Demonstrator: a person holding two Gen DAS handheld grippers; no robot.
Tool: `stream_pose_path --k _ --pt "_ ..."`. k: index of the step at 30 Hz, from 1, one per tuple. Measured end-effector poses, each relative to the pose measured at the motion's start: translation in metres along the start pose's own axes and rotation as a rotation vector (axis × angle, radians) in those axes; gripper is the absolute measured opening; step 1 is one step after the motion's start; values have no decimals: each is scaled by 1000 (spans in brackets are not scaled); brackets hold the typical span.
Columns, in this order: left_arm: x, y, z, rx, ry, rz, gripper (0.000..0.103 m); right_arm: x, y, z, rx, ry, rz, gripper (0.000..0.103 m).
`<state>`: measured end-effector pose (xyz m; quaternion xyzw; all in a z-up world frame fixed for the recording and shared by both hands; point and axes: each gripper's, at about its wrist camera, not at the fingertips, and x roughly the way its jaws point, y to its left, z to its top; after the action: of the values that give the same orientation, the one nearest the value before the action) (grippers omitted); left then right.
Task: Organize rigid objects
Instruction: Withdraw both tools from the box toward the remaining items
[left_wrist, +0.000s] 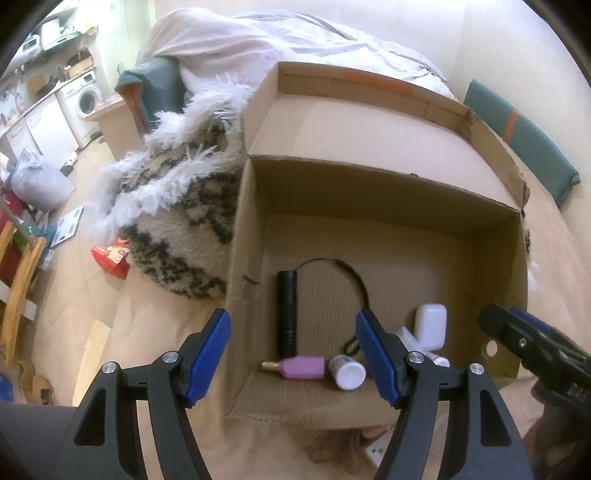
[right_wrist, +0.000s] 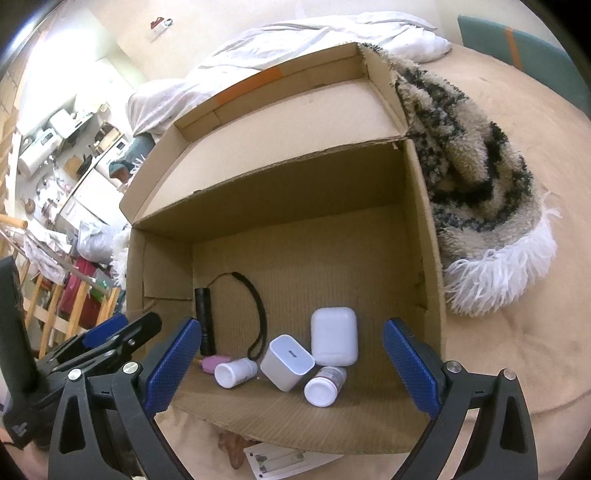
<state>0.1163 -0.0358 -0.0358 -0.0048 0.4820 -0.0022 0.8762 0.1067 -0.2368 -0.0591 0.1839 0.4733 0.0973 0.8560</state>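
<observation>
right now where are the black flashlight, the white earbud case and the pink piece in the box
black flashlight (left_wrist: 287, 310), left wrist view, middle of its barrel
white earbud case (right_wrist: 333, 335), right wrist view, centre of its front face
pink piece (left_wrist: 303, 367), left wrist view, middle of its pink body

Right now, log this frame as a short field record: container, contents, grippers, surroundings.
container: open cardboard box
contents: black flashlight, pink nozzle, two white-capped bottles, white charger cube, white earbud case
left gripper: open, empty
right gripper: open, empty
surroundings: shaggy rug beside box
</observation>
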Motion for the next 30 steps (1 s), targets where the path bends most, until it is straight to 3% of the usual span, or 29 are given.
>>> stream_pose_path --k 15,23,30 --pt "-40 33 -14 -38 -33 24 67 -40 -2 -25 7 -32 -15 103" --pt "-42 46 -45 -26 31 27 68 -57 1 -50 29 -16 5 103" --pt "-17 64 -68 -72 144 39 68 -55 -17 -72 135 44 16 103"
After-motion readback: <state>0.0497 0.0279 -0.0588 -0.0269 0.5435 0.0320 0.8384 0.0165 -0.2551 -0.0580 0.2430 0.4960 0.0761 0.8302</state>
